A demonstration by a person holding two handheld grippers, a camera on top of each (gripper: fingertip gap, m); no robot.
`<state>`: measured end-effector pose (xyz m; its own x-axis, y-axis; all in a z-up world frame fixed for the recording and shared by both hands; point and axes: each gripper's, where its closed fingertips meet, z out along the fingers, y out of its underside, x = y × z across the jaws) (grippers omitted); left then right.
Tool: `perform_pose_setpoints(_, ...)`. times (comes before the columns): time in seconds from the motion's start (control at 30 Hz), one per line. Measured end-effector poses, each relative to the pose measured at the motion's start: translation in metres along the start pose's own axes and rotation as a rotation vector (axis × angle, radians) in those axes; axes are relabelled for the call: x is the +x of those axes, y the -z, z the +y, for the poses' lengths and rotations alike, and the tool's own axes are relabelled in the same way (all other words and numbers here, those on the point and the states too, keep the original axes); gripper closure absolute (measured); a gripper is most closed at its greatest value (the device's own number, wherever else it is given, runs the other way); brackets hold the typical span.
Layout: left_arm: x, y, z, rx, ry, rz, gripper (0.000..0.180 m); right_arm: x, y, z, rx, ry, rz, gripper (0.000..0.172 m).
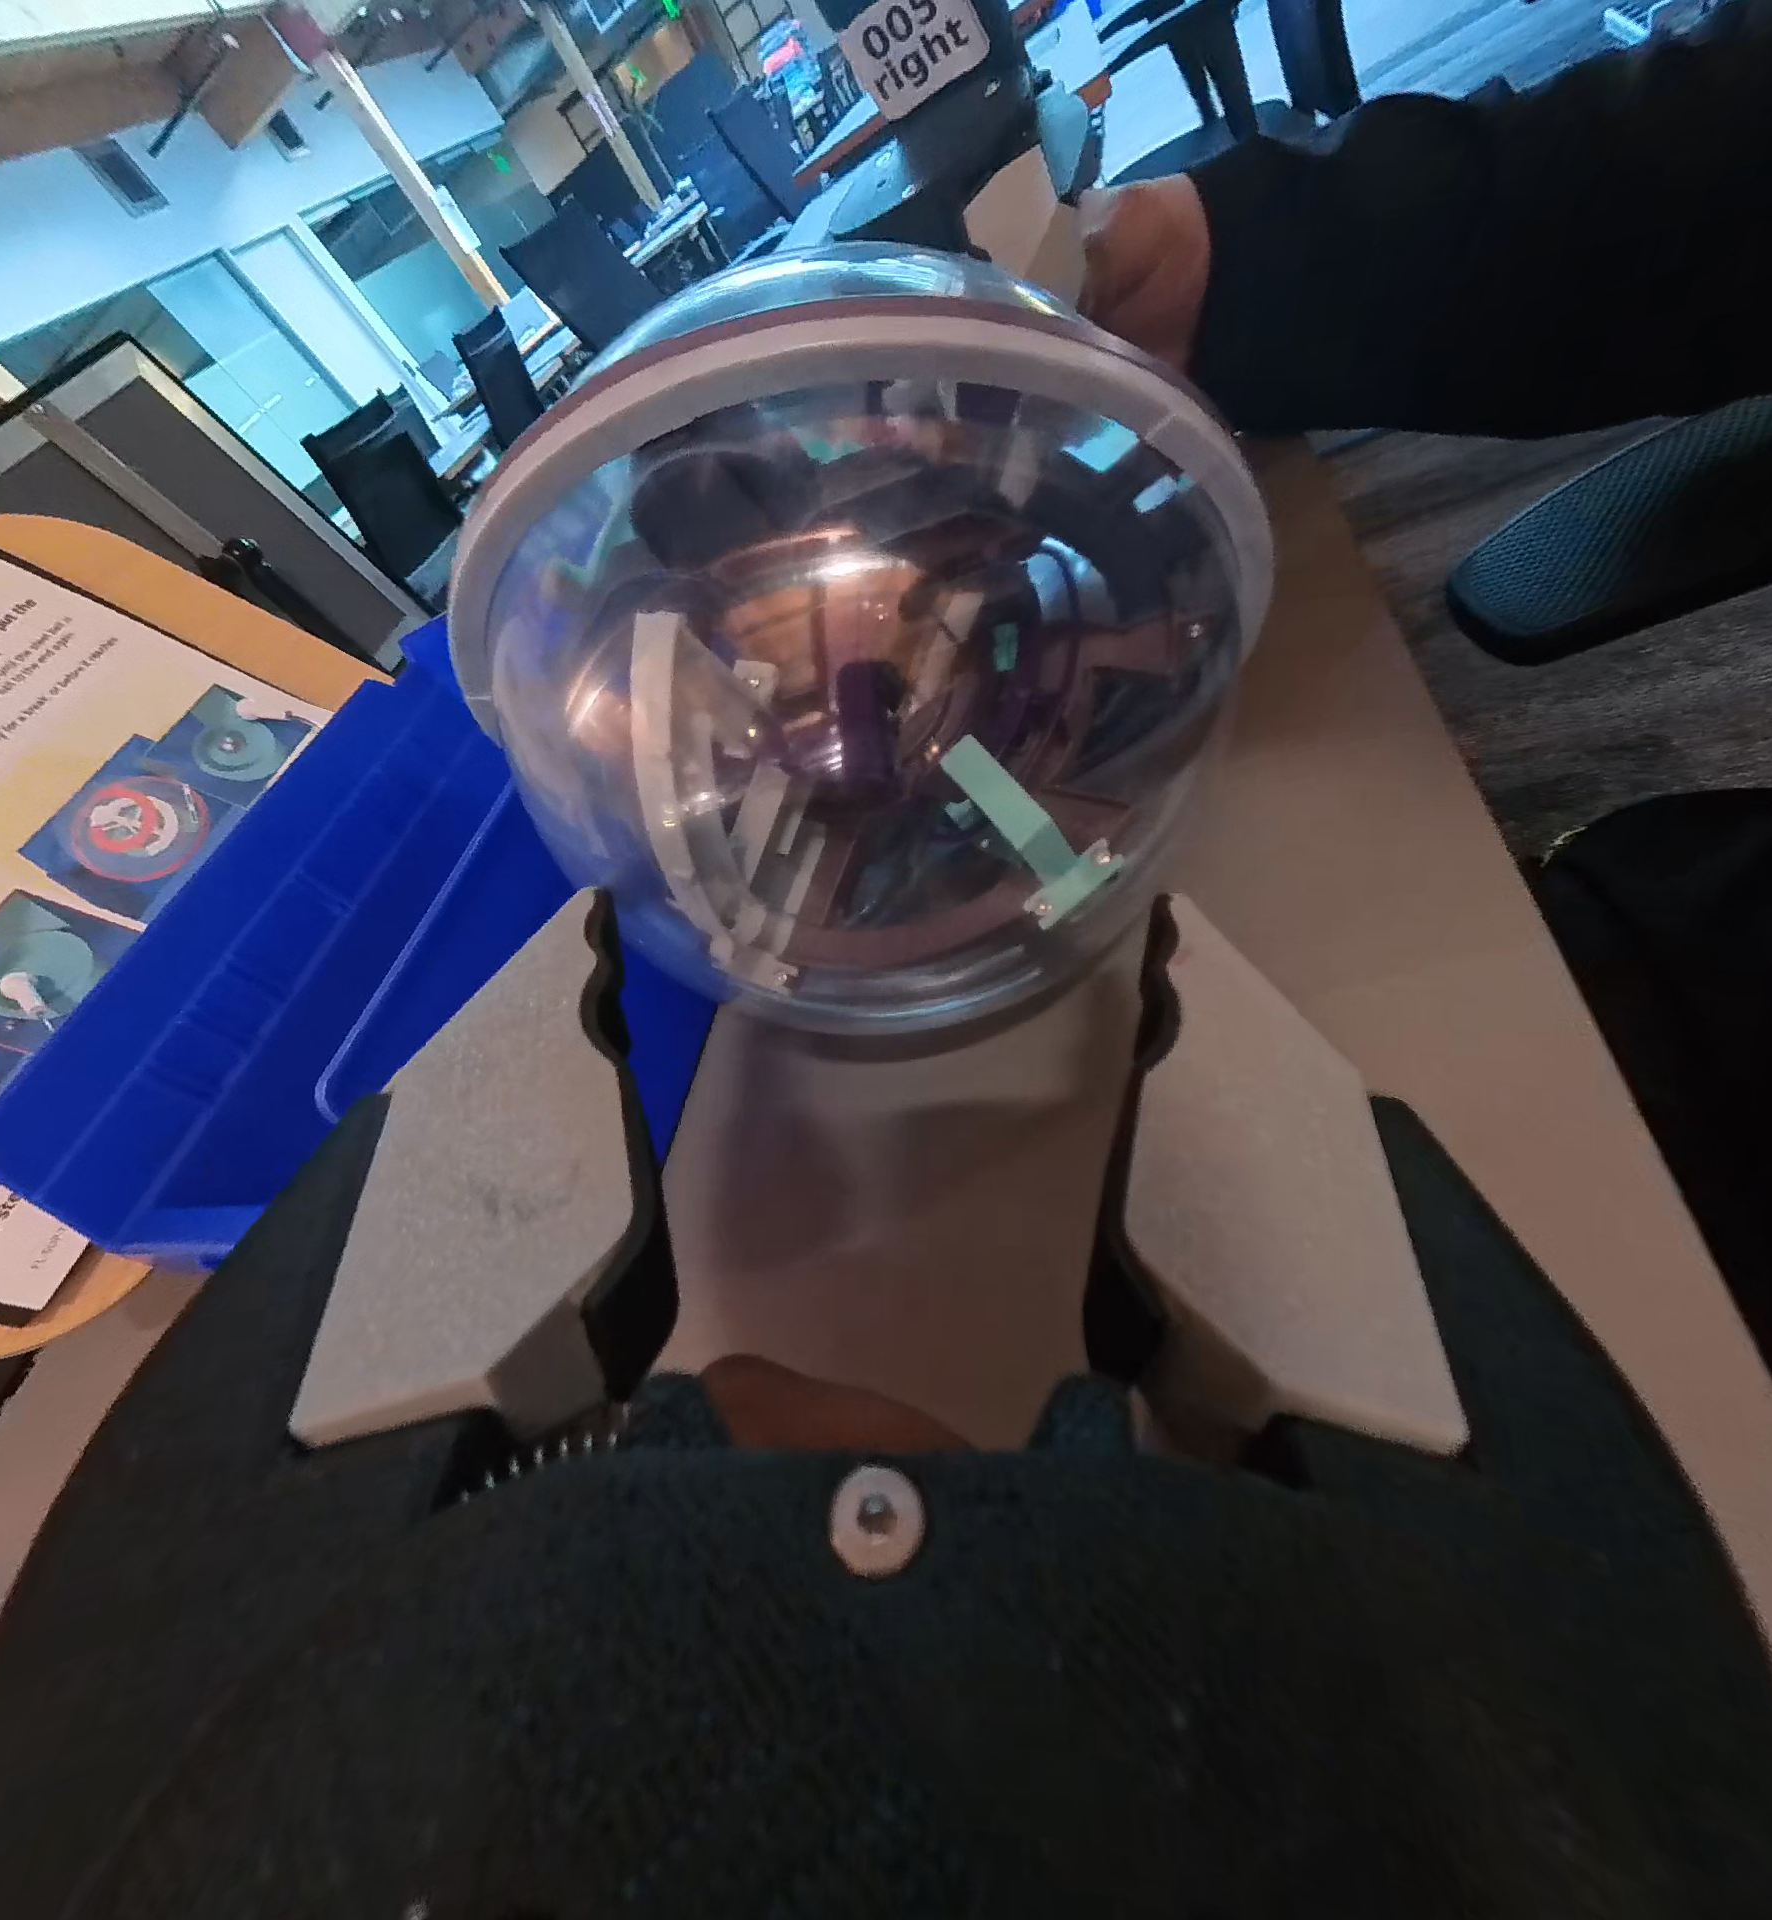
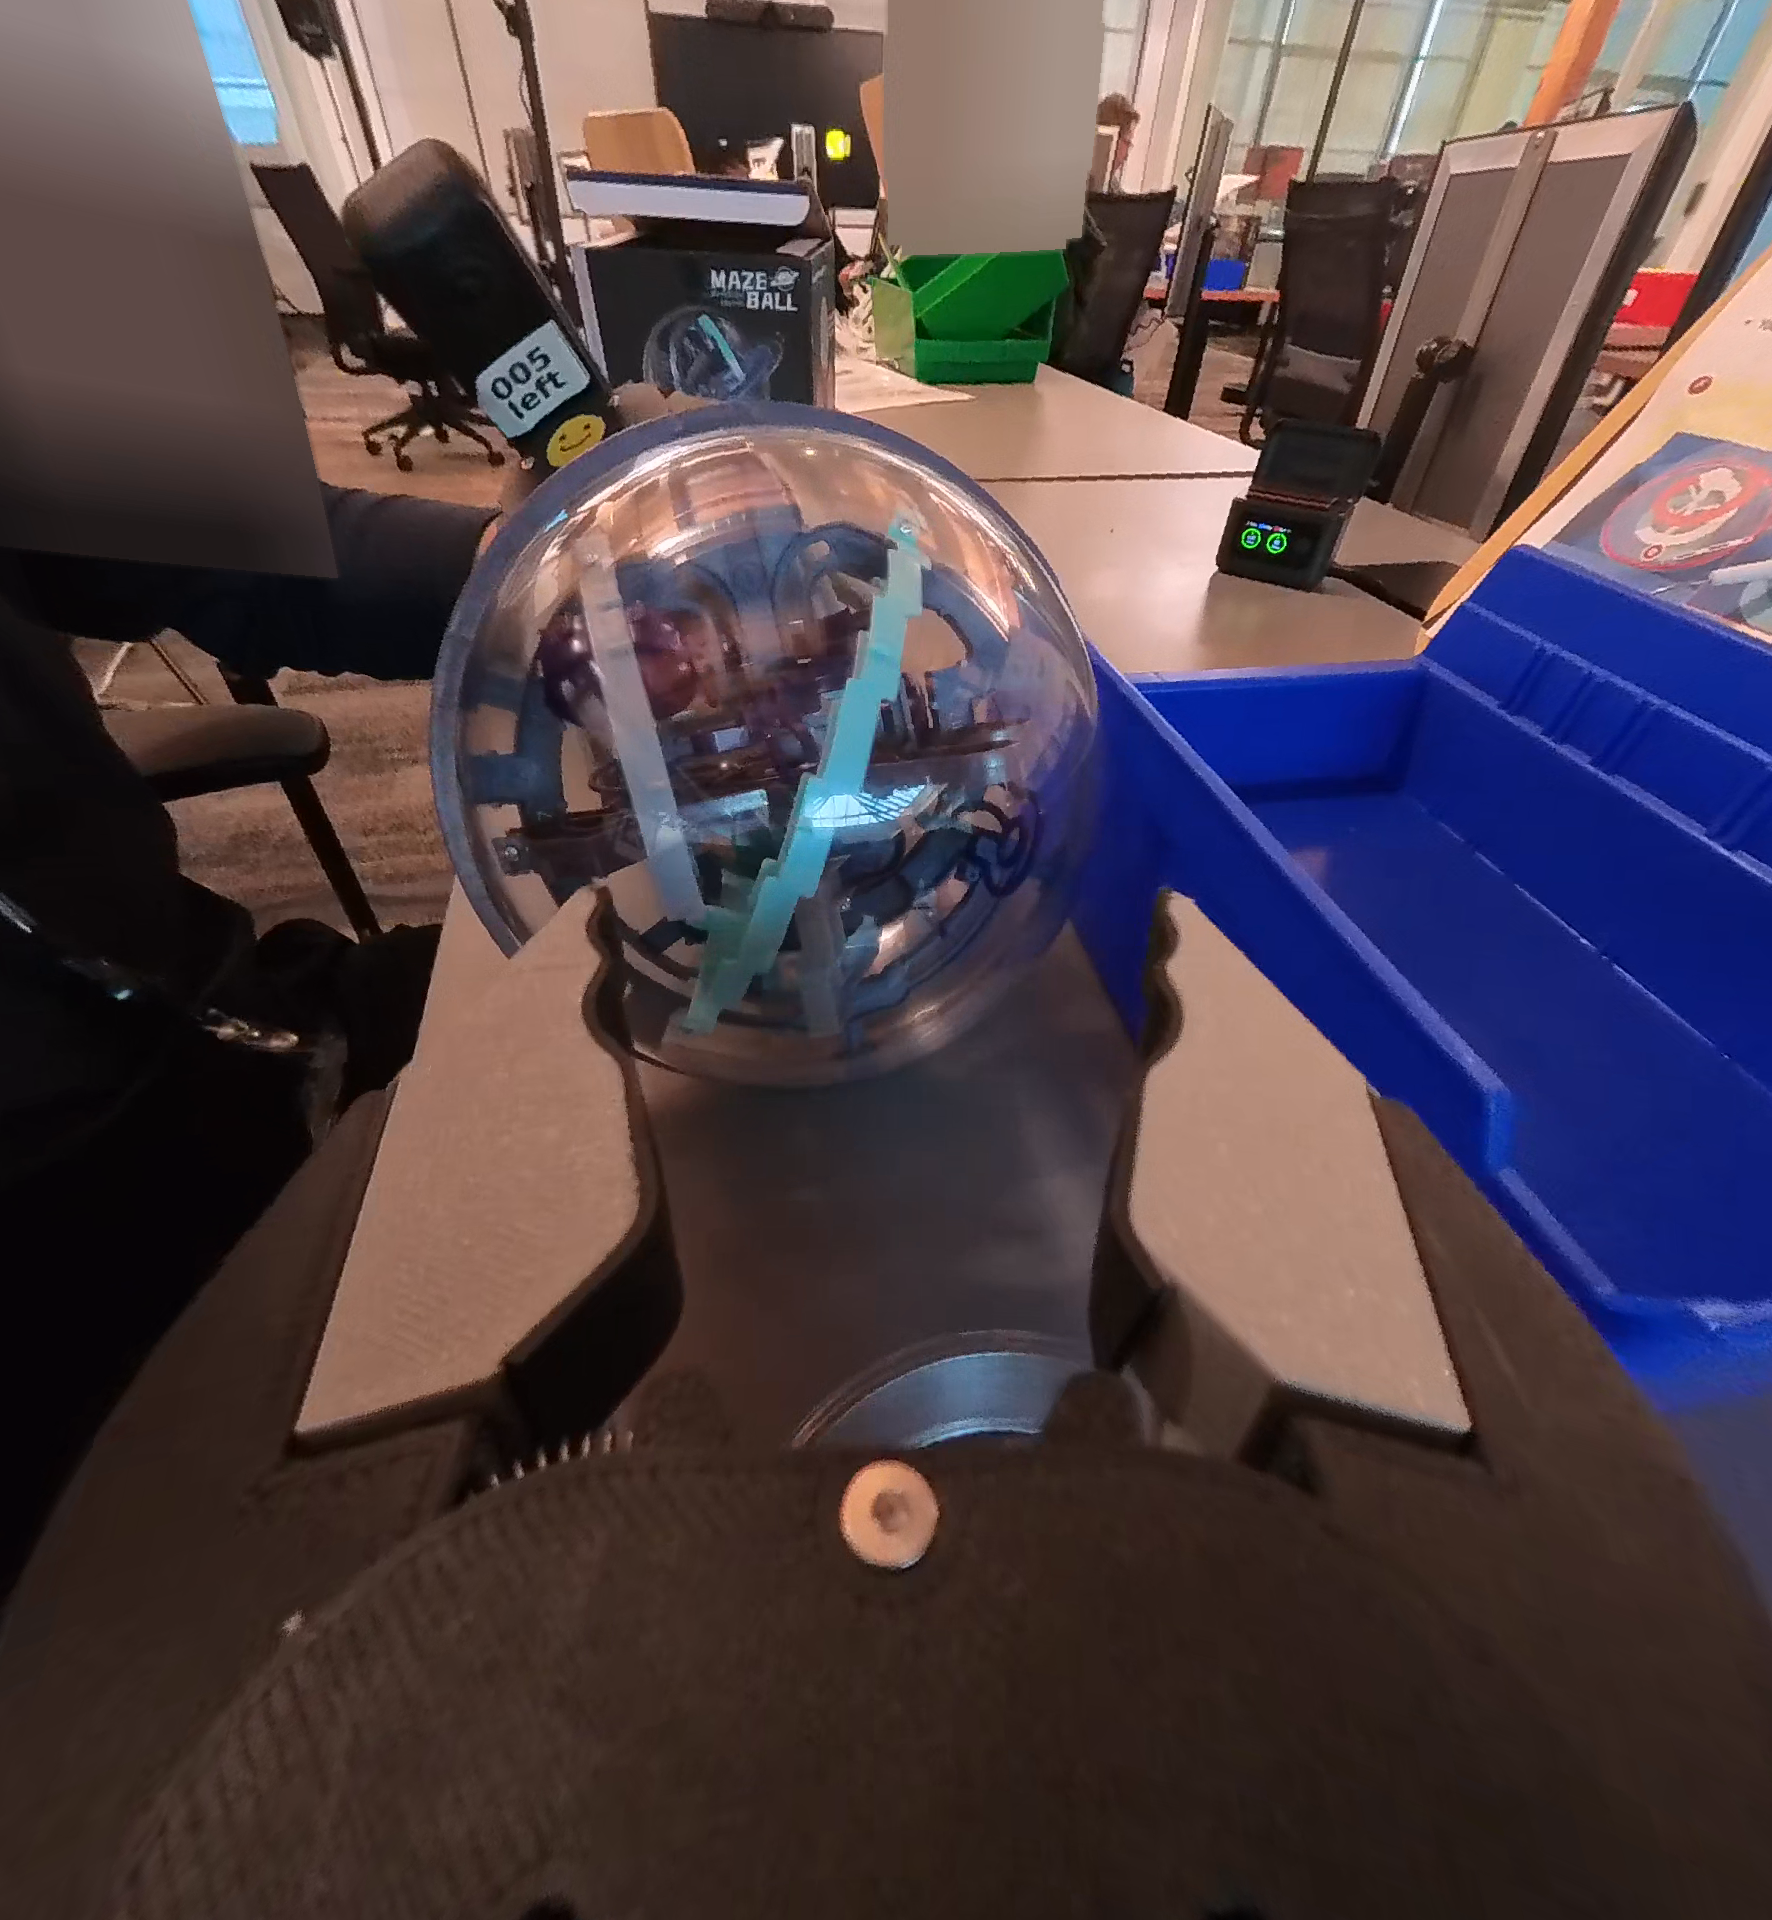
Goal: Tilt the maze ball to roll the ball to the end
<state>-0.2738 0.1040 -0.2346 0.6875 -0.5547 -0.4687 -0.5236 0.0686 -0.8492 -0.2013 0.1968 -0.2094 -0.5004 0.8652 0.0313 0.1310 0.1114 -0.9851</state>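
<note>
Clear maze ball (image 2: 757, 748), blue bin (image 2: 1484, 883)

Black textured grippers, grey fingers (image 1: 508, 1164), silver screw (image 1: 871, 1522), black sleeve (image 1: 1484, 249).

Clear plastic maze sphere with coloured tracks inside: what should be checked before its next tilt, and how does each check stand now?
1. Clear plastic maze sphere lies between the right gripper fingers: ok.
2. Both right pads press on it: not ok; one finger stands apart from the shell.
3. Left gripper pads press on it: cannot tell.
4. Where the small rolling ball sits on the tracks: cannot tell.
5. Room to tilt: probably not ok; the blue plastic bin stands close beside the sphere.
</note>
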Motion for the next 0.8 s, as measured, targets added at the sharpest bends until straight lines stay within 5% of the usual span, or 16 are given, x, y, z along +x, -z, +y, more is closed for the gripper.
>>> perform_pose_setpoints(0.23,-0.001,0.001,0.000,-0.008,-0.019,-0.018,0.086,-0.002,0.000,-0.005,0.027,0.016,-0.009,0.080)
perform_pose_setpoints(0.4,0.002,0.004,-0.009,0.022,-0.024,-0.011,0.105,-0.010,0.005,-0.023,0.087,0.063,-0.008,0.092)
perform_pose_setpoints(0.5,0.001,0.000,-0.005,-0.010,-0.007,-0.018,0.090,-0.011,0.000,-0.018,0.040,0.068,-0.014,0.091)
perform_pose_setpoints(0.8,-0.008,-0.001,0.002,-0.045,-0.038,-0.072,0.096,-0.012,-0.008,-0.011,0.039,-0.017,-0.042,0.086)
